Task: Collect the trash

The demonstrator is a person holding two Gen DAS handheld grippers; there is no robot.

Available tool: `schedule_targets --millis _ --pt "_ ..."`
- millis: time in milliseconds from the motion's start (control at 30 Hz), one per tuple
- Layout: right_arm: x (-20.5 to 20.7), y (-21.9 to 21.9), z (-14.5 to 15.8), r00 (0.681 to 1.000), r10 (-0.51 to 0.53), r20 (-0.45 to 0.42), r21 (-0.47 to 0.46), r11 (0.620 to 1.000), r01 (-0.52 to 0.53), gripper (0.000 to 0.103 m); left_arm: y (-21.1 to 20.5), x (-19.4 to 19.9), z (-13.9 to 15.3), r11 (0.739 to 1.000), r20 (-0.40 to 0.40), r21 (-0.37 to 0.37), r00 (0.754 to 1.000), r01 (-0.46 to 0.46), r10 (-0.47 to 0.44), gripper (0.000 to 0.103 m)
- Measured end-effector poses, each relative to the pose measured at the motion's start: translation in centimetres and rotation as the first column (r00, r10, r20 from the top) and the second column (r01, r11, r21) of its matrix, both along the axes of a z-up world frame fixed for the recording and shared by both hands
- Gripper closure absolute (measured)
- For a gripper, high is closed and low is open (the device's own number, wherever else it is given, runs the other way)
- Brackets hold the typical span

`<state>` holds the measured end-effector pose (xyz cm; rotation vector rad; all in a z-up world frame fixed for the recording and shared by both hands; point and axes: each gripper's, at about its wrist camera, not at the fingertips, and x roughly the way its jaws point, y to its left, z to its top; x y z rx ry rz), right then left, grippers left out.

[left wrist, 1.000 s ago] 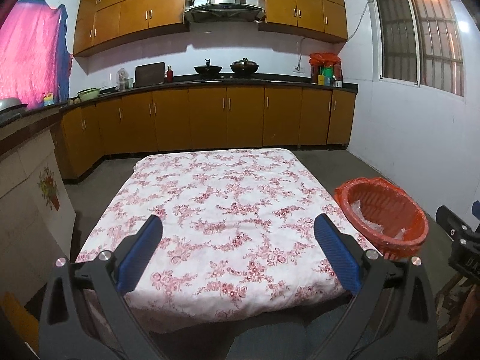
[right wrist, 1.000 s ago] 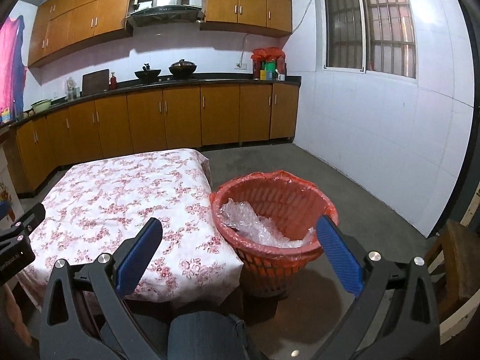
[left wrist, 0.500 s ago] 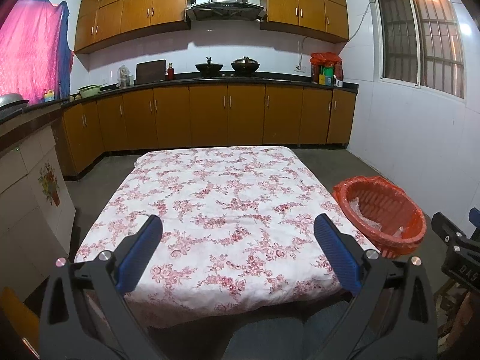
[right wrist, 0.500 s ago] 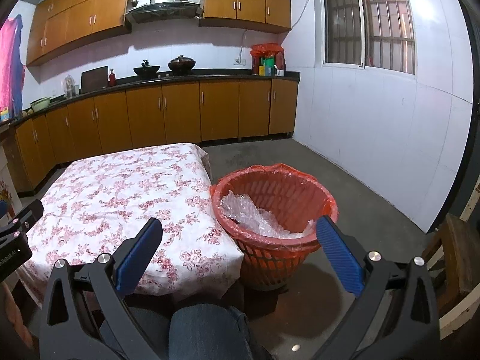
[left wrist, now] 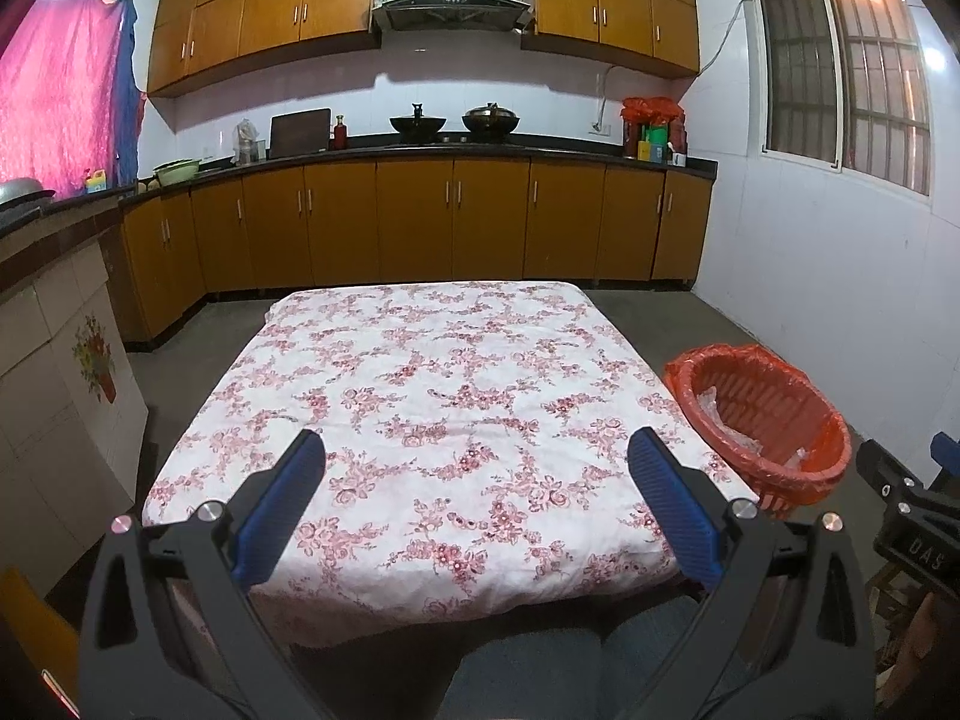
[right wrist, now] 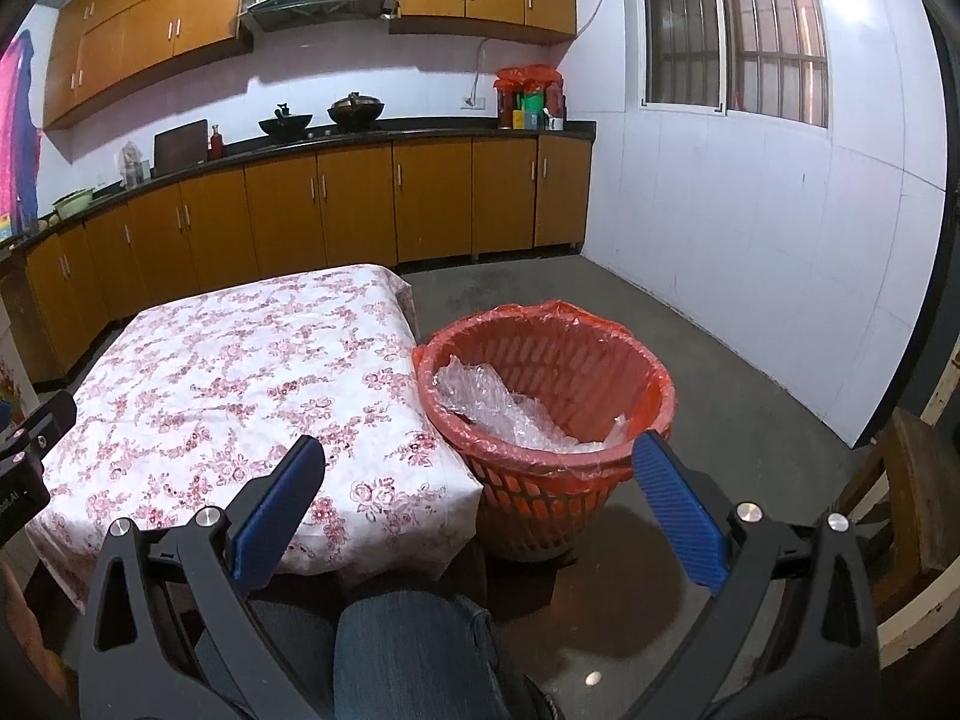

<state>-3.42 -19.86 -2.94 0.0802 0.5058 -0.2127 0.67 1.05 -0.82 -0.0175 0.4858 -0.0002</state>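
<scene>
An orange basket [right wrist: 543,414] lined with a red bag stands on the floor against the table's right edge; clear bubble wrap [right wrist: 504,408] lies inside it. The basket also shows in the left wrist view [left wrist: 762,420]. The table [left wrist: 444,396] has a red floral cloth with nothing on it. My left gripper [left wrist: 477,462] is open and empty over the table's near edge. My right gripper [right wrist: 480,468] is open and empty, held before the basket and the table's corner.
Wooden kitchen cabinets [left wrist: 420,216] and a counter with pots run along the far wall. A white wall with a window [right wrist: 738,30] is on the right. A wooden chair [right wrist: 906,480] stands at the right edge. The person's knee [right wrist: 408,654] is below the right gripper.
Both grippers have drawn back and risen slightly, so the table and basket look farther away. Both stay open and empty.
</scene>
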Motion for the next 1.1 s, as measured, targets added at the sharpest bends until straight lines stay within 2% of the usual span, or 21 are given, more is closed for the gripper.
schedule_targets --millis 1100 --pt "0.13 0.12 0.00 1.000 0.005 -0.007 -0.001 1.000 -0.005 0.002 -0.10 0.04 -0.34 1.000 -0.005 -0.002 1.000 0.001 -0.001 0.004"
